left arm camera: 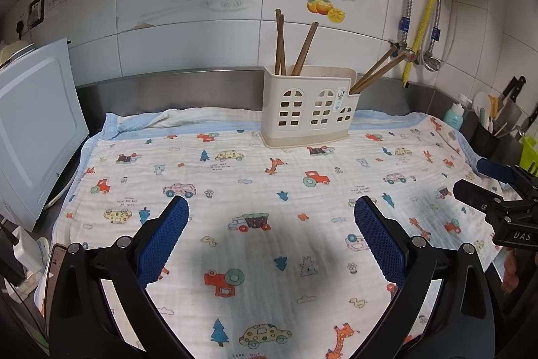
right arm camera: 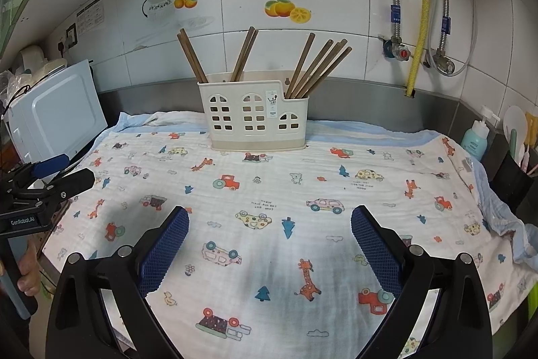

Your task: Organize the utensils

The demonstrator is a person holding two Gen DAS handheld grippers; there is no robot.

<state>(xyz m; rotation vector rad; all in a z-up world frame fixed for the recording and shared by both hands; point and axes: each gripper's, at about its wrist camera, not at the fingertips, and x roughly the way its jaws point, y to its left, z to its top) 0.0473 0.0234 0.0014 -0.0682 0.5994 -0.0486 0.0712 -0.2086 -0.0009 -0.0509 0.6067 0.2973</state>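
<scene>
Chopsticks (left arm camera: 280,42) upright in cream holder (left arm camera: 309,108), centre frame; left gripper (left arm camera: 270,217) wide, empty; "DAS" legible at right edge. Right view: same holder (right arm camera: 254,115) upper centre, right gripper (right arm camera: 269,224) wide, empty; "GenRobot.AI" at left. Risk: tipping the light holder, judging by leaning sticks.

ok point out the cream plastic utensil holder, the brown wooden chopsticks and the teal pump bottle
cream plastic utensil holder (right arm camera: 248,120): right wrist view, front wall with window cutouts
brown wooden chopsticks (right arm camera: 319,66): right wrist view, shafts of the right bunch
teal pump bottle (right arm camera: 474,138): right wrist view, body
</scene>
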